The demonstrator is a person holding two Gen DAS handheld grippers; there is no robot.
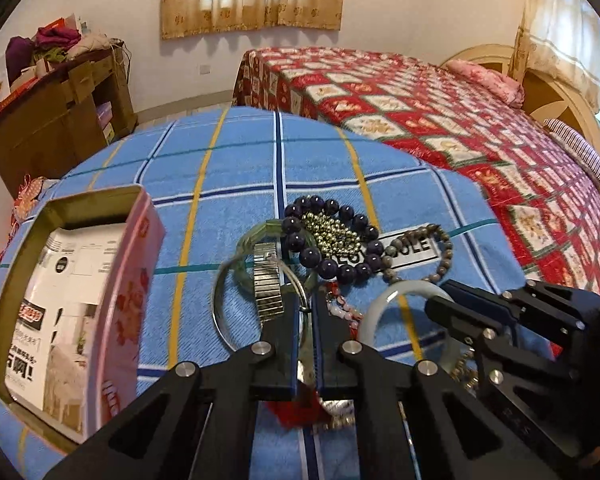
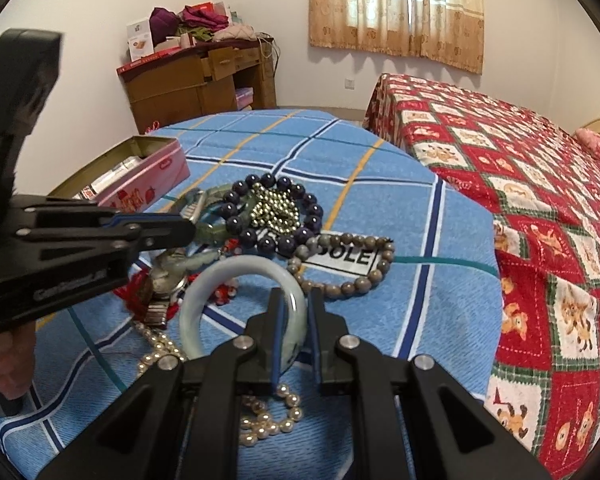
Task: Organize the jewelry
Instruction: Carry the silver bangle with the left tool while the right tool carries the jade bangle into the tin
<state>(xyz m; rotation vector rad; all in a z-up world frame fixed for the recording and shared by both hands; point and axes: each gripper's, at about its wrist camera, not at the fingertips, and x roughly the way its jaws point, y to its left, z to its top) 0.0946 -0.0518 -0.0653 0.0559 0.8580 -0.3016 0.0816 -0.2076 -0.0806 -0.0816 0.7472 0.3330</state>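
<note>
A jewelry pile lies on the blue checked cloth: a dark purple bead bracelet, a brown bead bracelet, a metal-ball chain, a silver bangle, a watch band and a white jade bangle. My left gripper is nearly shut around the silver bangle's thin rim. My right gripper has its jaws around the white jade bangle's rim. A pearl strand lies under it. An open pink tin with a leaflet inside stands to the left.
A bed with a red patchwork quilt stands behind the table on the right. A wooden cabinet piled with clothes is at the back left. A label reading "SOLE" lies under the brown beads.
</note>
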